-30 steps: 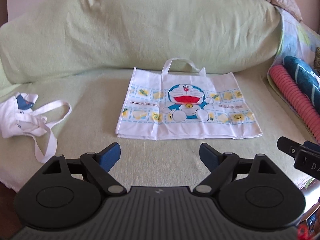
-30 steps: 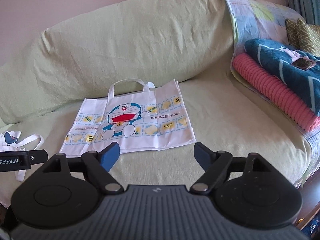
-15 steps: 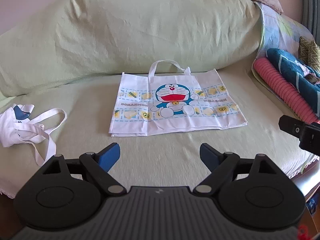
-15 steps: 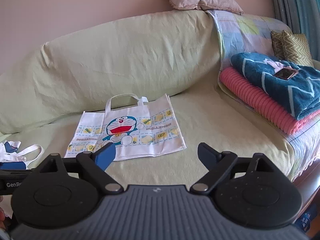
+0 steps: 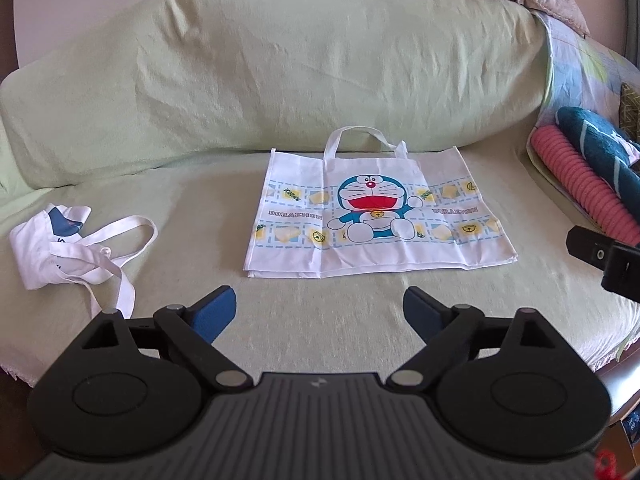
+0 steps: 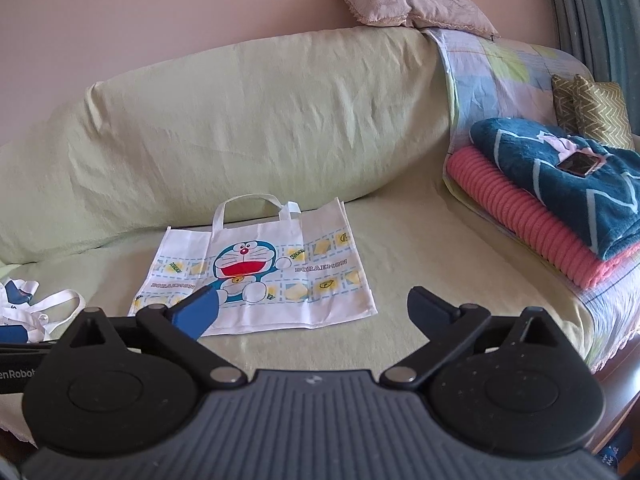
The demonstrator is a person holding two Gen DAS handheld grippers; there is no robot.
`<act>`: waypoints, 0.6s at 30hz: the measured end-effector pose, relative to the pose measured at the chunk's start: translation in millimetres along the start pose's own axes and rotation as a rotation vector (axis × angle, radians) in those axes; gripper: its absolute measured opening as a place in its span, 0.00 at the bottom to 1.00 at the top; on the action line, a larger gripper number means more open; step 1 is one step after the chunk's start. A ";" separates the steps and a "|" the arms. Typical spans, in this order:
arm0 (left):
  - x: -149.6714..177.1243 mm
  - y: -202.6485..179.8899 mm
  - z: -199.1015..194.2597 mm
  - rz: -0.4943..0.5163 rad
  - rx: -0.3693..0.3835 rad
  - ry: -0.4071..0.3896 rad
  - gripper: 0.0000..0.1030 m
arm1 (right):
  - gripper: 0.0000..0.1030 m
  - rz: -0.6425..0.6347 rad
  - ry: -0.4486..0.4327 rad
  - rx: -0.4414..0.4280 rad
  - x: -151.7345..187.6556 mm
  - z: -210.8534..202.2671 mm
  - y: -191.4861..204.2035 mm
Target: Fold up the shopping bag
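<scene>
A white Doraemon shopping bag (image 5: 376,216) lies flat and unfolded on the green-covered sofa seat, handles toward the backrest; it also shows in the right wrist view (image 6: 264,272). My left gripper (image 5: 319,308) is open and empty, in front of the bag's near edge. My right gripper (image 6: 312,308) is open and empty, in front of the bag's near right corner, and its body shows at the right edge of the left wrist view (image 5: 604,256).
A crumpled white bag with long straps (image 5: 68,244) lies at the left of the seat. Folded pink and teal blankets (image 6: 552,192) with a phone (image 6: 580,164) on top are stacked at the right. A cushion (image 6: 408,0) sits on the backrest.
Both grippers have pulled back and risen a little, so the bag looks smaller and farther in both views. The jaws stay open. The bag has not moved.
</scene>
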State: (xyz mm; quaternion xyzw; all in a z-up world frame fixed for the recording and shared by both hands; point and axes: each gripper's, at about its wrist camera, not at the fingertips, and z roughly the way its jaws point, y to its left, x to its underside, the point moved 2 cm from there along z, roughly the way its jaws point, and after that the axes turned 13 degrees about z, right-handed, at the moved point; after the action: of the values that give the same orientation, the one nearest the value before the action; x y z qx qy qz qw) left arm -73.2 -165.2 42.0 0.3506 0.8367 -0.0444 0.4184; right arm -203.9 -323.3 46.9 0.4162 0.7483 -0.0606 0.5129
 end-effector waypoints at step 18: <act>-8.3 7.3 84.9 -0.019 -0.002 0.153 0.89 | 0.97 -0.002 0.143 0.054 0.0 98.2 -5.5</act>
State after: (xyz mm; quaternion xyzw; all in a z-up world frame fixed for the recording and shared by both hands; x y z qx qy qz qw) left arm -8.5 -195.5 -5.3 0.3448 0.8696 -0.0207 0.3529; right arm -137.2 -377.7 -0.7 0.4324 0.7816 -0.0517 0.4466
